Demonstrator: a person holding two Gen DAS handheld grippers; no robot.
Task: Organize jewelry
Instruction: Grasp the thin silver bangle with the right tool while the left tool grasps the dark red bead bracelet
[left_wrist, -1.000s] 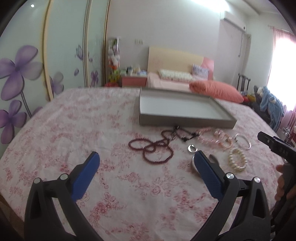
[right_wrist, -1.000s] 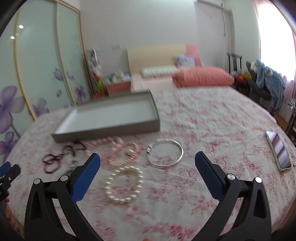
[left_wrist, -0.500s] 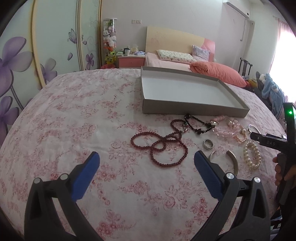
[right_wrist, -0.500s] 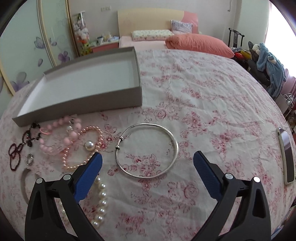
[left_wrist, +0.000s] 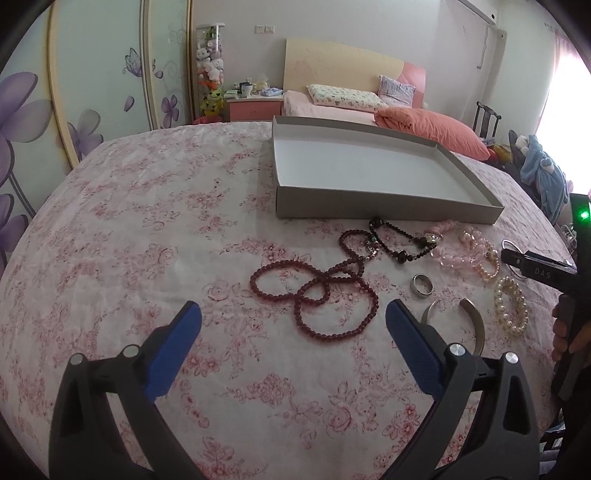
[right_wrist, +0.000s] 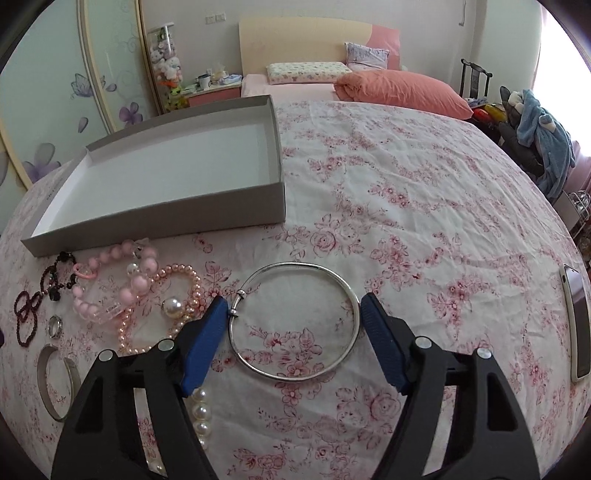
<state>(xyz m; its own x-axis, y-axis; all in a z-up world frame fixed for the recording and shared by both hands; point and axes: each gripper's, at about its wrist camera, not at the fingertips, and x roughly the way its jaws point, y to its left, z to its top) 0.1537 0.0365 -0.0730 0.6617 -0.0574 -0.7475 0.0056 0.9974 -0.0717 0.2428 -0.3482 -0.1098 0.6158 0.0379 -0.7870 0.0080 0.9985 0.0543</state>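
Right gripper (right_wrist: 291, 306): jaws closing around one silver bangle (right_wrist: 295, 320) lying flat on the floral bed (right_wrist: 424, 206), blue pads just outside its rim, contact not certain. Left gripper (left_wrist: 293, 314): wide open, empty, above one dark red bead necklace (left_wrist: 317, 291). Also on the bed: one empty grey tray (right_wrist: 155, 173), one ring (left_wrist: 422, 285), one open cuff (left_wrist: 472, 321), one white pearl bracelet (left_wrist: 511, 304), one phone (right_wrist: 578, 321).

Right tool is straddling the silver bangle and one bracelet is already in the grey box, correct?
Not quite. The grey box holds nothing yet, as the right wrist view shows; all the jewelry lies on the bedspread. The rest stands: the right tool straddles the silver bangle, its jaws closing.
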